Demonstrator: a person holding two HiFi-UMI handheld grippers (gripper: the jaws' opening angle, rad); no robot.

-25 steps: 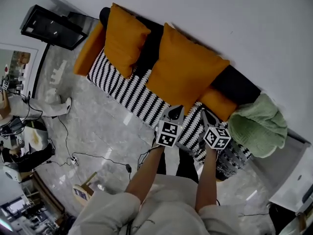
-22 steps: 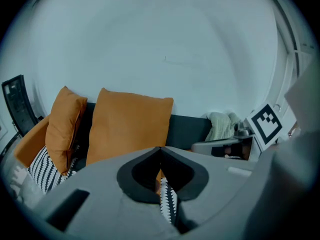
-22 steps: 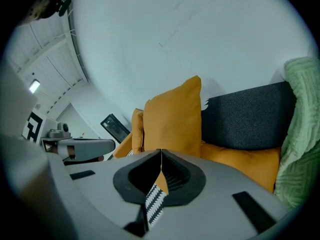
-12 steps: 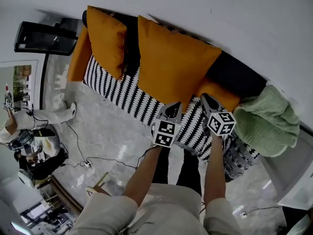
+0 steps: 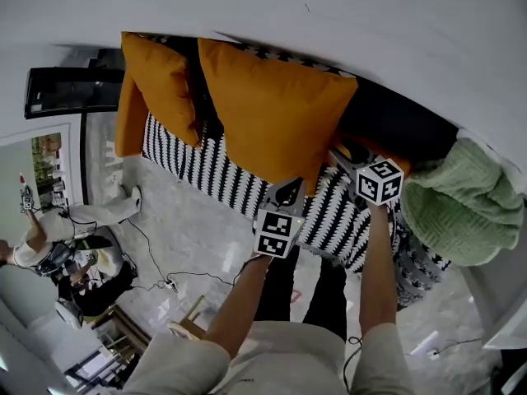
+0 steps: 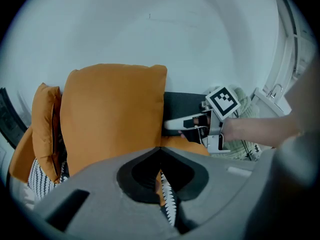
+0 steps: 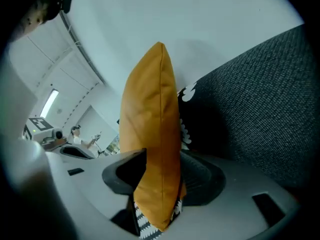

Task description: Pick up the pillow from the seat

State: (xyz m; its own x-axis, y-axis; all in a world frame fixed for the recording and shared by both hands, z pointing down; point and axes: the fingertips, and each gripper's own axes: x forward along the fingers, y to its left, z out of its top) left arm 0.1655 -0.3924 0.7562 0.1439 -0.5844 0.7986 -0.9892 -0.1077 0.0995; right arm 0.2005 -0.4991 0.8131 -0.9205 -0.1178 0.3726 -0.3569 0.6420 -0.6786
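Orange pillow [image 5: 276,109] stands upright on the striped seat [image 5: 216,167], leaning against the dark backrest [image 5: 395,126]. We have our right gripper [image 5: 342,158] at its lower corner; its jaws have just been opening and now stand partway apart around the pillow's edge. Our left gripper [image 5: 286,192], closed and empty, is near the pillow's bottom edge.

The pillow [image 5: 276,113] is large, square and plain orange, with a seam along its edges. It stands upright on the seat [image 5: 193,161], its back leaning on the dark backrest and one lower corner hanging over the seat's front. The seat is covered in a black-and-white zigzag pattern. The pillow's right edge stands between the jaws of the right gripper [image 5: 342,159], which have just been opening and seem not to clamp it.
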